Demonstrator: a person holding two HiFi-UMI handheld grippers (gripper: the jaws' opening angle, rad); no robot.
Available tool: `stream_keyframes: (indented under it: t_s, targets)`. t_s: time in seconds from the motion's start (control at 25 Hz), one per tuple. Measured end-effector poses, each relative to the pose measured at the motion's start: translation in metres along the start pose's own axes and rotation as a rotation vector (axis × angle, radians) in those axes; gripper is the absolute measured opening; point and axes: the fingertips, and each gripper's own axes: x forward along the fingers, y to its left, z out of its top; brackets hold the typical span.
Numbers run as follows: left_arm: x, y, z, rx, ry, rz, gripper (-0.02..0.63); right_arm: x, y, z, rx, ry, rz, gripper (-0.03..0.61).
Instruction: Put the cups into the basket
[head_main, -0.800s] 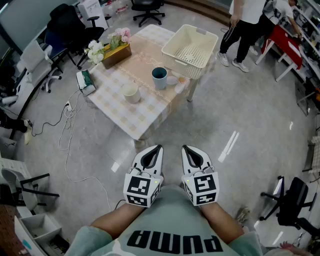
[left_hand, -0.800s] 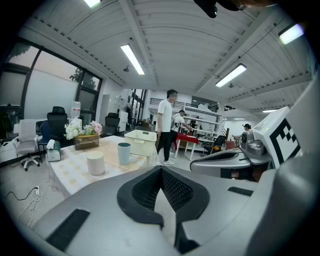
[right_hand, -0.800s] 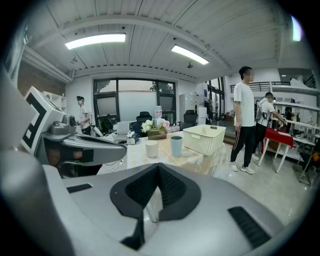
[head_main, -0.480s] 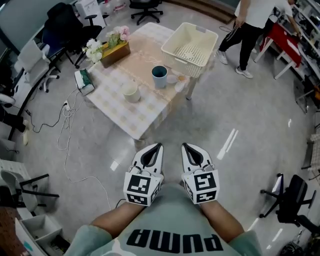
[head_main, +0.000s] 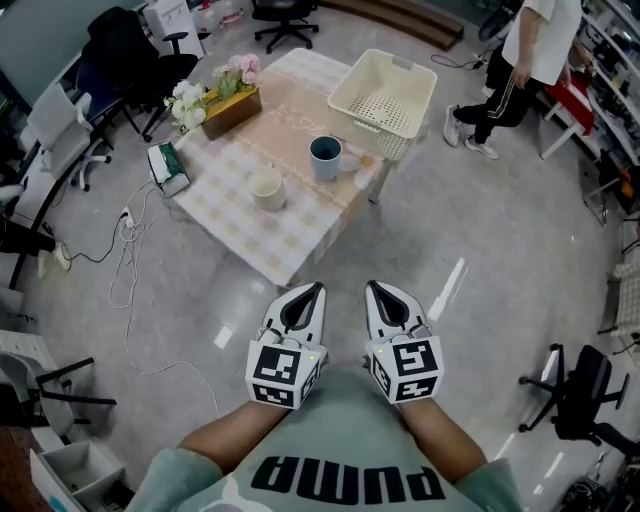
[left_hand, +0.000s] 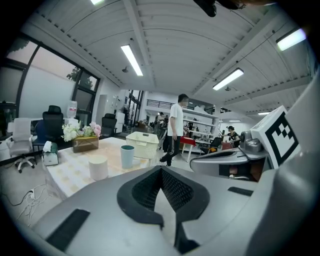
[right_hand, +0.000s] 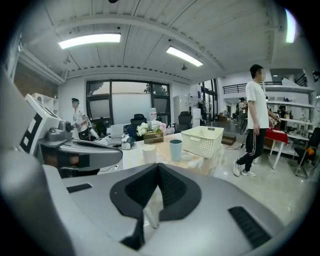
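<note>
Head view: checked table (head_main: 245, 228) on grey floor (head_main: 480, 230); left tongs (head_main: 311, 290) and right tongs (head_main: 373, 287) closed, empty.

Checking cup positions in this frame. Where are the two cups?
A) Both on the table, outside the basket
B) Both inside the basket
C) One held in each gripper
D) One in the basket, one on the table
A: the teal cup and the cream cup both stand upright on the table, in front of the basket, which has no cup in it.
</note>
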Motion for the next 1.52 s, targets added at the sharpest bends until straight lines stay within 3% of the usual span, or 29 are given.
stream_keyframes:
  t_s: [0.52, 1.04, 1.52]
  targets:
    - [0.018, 0.019, 0.008, -0.005, -0.004, -0.035, 0.0, 0.022, -0.005, 0.008, -0.01, 0.007, -0.045, 0.012]
    - [0.086, 0.037, 0.033, -0.024, 0.004, 0.079, 0.0, 0.082, -0.056, 0.035, -0.051, 0.018, 0.084, 0.012]
    - [0.137, 0.037, 0.049, -0.055, 0.011, 0.245, 0.0, 0.121, -0.108, 0.05, -0.086, 0.017, 0.244, 0.012]
